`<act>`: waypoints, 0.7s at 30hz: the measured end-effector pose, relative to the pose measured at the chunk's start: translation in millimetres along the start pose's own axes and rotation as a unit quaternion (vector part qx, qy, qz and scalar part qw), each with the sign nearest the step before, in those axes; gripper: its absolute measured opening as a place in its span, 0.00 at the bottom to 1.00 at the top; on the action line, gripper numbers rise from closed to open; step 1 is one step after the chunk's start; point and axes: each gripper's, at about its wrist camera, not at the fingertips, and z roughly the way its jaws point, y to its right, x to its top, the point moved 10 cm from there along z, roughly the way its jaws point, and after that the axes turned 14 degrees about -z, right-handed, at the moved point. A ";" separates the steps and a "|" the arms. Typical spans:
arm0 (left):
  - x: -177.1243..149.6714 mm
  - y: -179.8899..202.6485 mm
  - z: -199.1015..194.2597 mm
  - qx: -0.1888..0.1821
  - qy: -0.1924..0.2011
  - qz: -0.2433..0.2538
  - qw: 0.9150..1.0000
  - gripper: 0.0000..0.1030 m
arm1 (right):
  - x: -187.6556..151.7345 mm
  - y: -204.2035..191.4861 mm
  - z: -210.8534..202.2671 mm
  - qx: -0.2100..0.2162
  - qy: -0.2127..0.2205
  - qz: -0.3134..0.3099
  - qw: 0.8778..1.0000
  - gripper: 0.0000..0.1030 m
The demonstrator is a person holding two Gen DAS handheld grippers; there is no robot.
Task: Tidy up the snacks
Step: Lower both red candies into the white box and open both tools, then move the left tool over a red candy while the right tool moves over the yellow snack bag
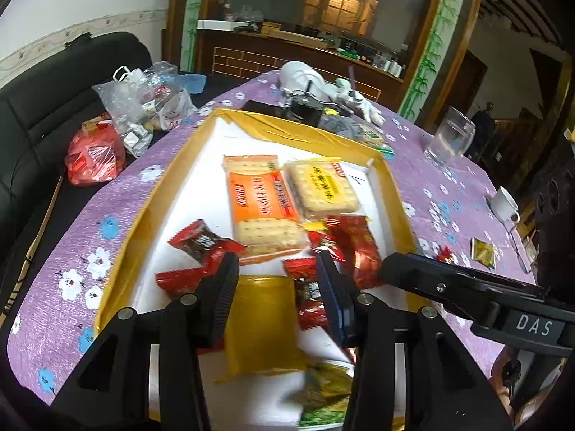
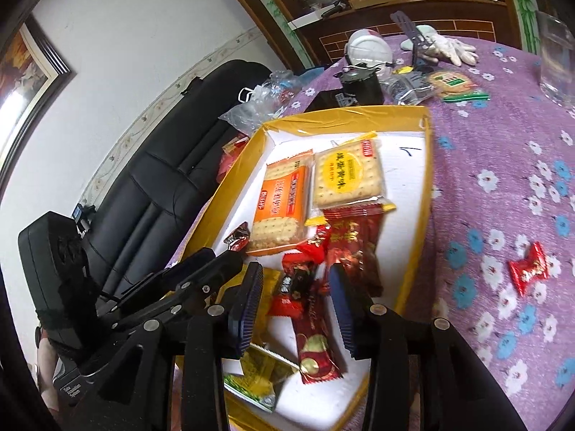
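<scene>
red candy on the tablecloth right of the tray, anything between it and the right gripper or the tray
Nothing visible does. The red candy lies alone on bare purple tablecloth, right of the open right gripper. Only the tray's low yellow wall separates it from the snacks inside.

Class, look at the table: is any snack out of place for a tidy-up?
Yes. One red candy lies alone on the purple tablecloth, outside the yellow-edged tray that holds the other snacks. A small gold packet also sits loose on the cloth.

Bright daylight, fisheye-warped edges; nearest wrappers perhaps motion-blurred.
</scene>
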 end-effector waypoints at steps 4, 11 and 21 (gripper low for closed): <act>-4.7 13.0 -1.1 -0.002 -0.004 0.015 1.000 0.41 | -4.2 9.0 -8.7 -0.001 0.003 0.012 1.000 0.39; -17.3 43.1 -3.4 -0.009 -0.010 0.049 0.999 0.45 | -7.1 32.0 -29.3 -0.009 0.011 0.028 1.000 0.40; -43.0 104.6 -1.2 -0.029 -0.028 0.112 0.993 0.45 | -22.9 100.3 -70.4 -0.045 0.016 0.060 0.997 0.42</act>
